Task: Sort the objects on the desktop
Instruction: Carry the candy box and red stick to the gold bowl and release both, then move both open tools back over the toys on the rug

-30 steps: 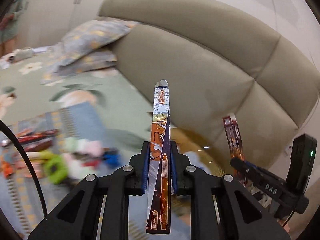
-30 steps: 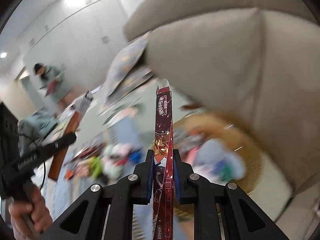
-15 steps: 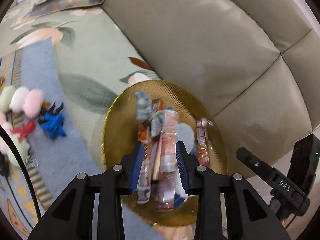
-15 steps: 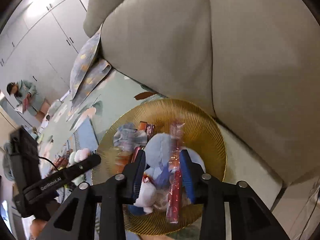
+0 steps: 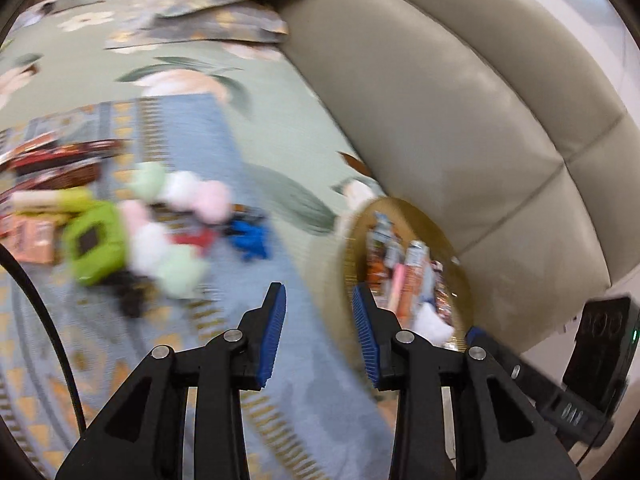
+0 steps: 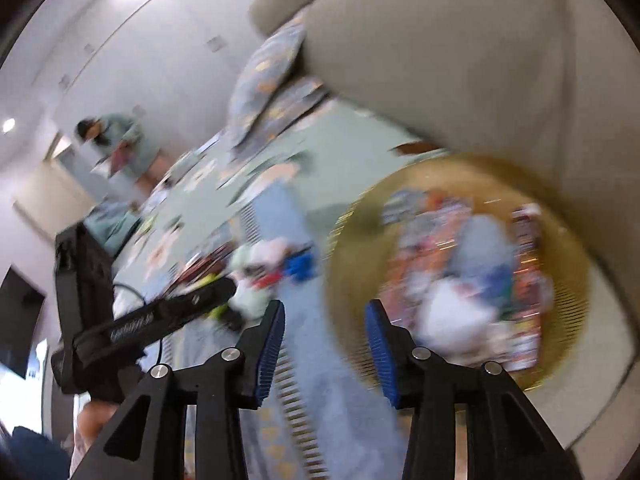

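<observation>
Both grippers are tipped down at a slant over the floor mat and both are empty right now: the left gripper [image 5: 318,300] has its blue pads spread apart with nothing between them, just the blue rug [image 5: 208,132] showing through the gap, and the right gripper [image 6: 325,316] is the same deal, its jaws have just been opening and there's only rug in between. The gold plate [image 5: 348,240] sits on the floor just to the right of the left gripper's tips, pushed up against the beige sofa [image 5: 460,128], and it's piled with snack packets [image 5: 408,276] plus some blurry blue and white stuff. From the right wrist view the plate [image 6: 568,280] is off to the right of the fingers too. Further left on the rug there's a loose heap still lying there: pastel plush toys [image 5: 176,200], a green thing [image 5: 94,244], a blue toy [image 5: 252,236] and more dark packets. Patterned cushions [image 5: 224,4] lie by the sofa end, white cupboards run along the back wall, and a person [image 6: 116,140] is way back in the room. Everything's pretty smeared
</observation>
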